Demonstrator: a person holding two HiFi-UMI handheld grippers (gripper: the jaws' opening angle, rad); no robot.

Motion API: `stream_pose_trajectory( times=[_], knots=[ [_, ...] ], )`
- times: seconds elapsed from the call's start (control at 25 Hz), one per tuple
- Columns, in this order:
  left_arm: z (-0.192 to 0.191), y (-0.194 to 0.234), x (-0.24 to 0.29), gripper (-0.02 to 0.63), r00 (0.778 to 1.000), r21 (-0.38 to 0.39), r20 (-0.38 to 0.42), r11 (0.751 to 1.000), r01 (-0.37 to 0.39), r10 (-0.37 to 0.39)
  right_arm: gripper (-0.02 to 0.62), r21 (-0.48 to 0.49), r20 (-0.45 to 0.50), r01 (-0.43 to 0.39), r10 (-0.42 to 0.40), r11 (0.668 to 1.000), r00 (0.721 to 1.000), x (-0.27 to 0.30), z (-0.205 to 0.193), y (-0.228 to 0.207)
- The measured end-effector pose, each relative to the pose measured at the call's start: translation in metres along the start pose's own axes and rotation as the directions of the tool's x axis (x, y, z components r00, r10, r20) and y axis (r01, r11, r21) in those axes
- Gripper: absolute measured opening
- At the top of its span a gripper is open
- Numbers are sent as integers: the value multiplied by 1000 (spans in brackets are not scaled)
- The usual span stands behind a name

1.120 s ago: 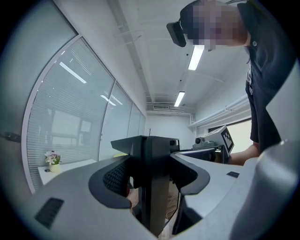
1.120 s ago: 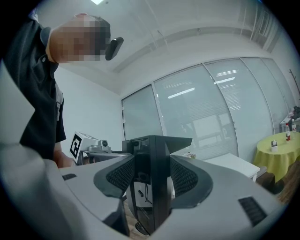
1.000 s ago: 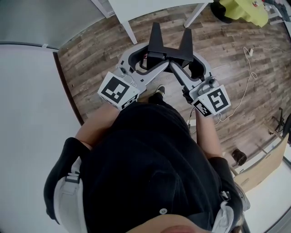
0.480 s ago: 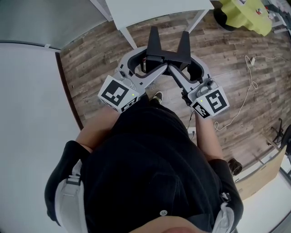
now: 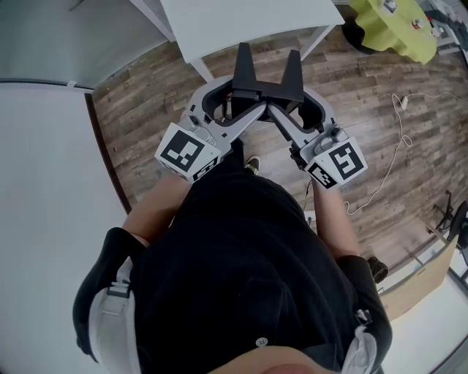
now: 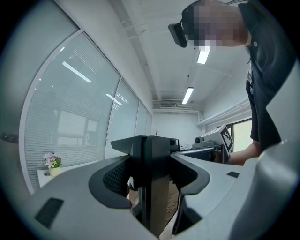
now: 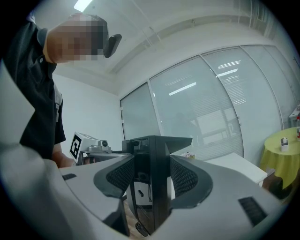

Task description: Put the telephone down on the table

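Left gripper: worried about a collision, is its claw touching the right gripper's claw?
Touching. The head view shows the left gripper and right gripper claws meeting at their black bases, with no gap.

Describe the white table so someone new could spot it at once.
Start from the wood floor across the top of the head view. At its far edge, straight ahead of the person, stands the table, a flat top on thin legs. It is plain white with straight edges, unlike the yellow-covered table to its right.
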State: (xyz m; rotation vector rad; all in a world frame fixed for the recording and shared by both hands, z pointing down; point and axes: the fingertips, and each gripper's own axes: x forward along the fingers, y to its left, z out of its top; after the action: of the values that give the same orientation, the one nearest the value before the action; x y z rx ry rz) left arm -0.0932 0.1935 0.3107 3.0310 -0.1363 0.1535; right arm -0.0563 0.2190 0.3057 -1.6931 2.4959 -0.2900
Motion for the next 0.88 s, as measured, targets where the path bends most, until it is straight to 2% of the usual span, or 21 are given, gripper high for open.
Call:
stream_pose_trajectory(
  times=[0.52,0.72,0.88],
  knots=[
    [16,120,54,262,998,-21,7,997,68,-68,235,3,-20,70,-70,998,997,99,20,-82],
    [18,190,82,262,996,-56,-8,994,92,-92,235,22,-41,105,-104,994,994,157,23,-128],
    [19,193,82,262,994,-44,-9,993,110,-111,235,19,-38,122,-121,992,992,160,23,-129]
  ],
)
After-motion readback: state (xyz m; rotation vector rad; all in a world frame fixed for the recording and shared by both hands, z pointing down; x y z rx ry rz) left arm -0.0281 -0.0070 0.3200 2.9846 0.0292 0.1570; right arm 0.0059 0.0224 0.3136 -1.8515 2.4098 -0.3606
